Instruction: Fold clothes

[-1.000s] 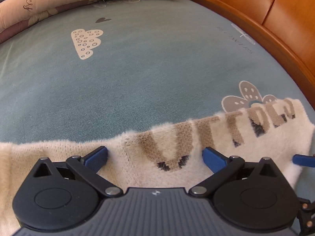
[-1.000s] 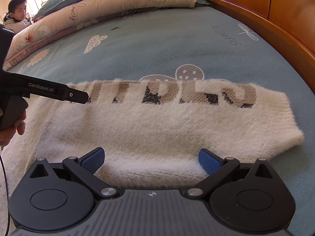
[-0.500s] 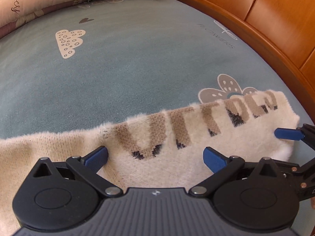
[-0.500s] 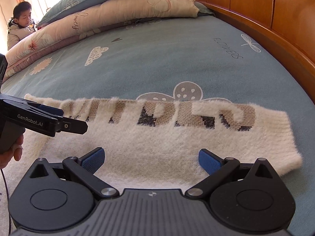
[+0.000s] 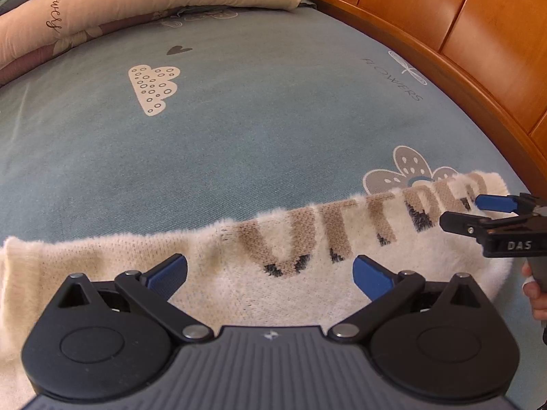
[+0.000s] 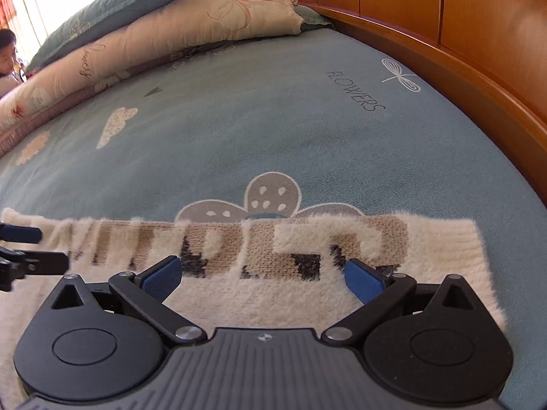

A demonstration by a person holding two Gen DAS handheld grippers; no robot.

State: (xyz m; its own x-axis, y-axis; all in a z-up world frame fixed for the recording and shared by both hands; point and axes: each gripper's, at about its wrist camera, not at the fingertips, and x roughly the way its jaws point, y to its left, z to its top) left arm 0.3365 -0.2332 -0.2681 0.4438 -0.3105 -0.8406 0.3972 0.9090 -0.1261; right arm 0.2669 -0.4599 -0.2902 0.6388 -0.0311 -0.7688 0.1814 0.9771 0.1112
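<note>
**Sweater flat on the bed, both grippers wide above it**

The cream sweater [image 5: 307, 283] lay spread across the near part of the blue-grey sheet [image 5: 239, 130], its fuzzy knit flat and its far edge carrying a band of brown and dark lettering [image 6: 342, 242]. In the right wrist view the sweater [image 6: 273, 294] ended in a ribbed end at the right, lying just over a grey flower print [image 6: 270, 198] on the sheet [image 6: 273, 119].

The left gripper [image 5: 270, 271] stood over the sweater with its blue pads [image 5: 165, 273] far apart and nothing between them. Whether the pads touched the knit could not be told. The right gripper [image 6: 261, 275] was likewise wide open over the lettered band, holding nothing, its pads [image 6: 364, 282] spread on either side of the letters. Each gripper showed at the edge of the other's view: the right one [image 5: 478, 212] over the sweater's right end, with fingers [image 5: 535, 294] of the hand holding it below, the left one [image 6: 37, 249] at the left edge.

Beyond the sweater the sheet bore a cloud print [image 5: 154, 87] and the word FLOWERS [image 6: 355, 90]. Pillows [image 6: 154, 37] were stacked at the far end. A wooden headboard [image 6: 444, 10] ran along the right side. A child's face [image 6: 7, 54] showed at the far left.
</note>
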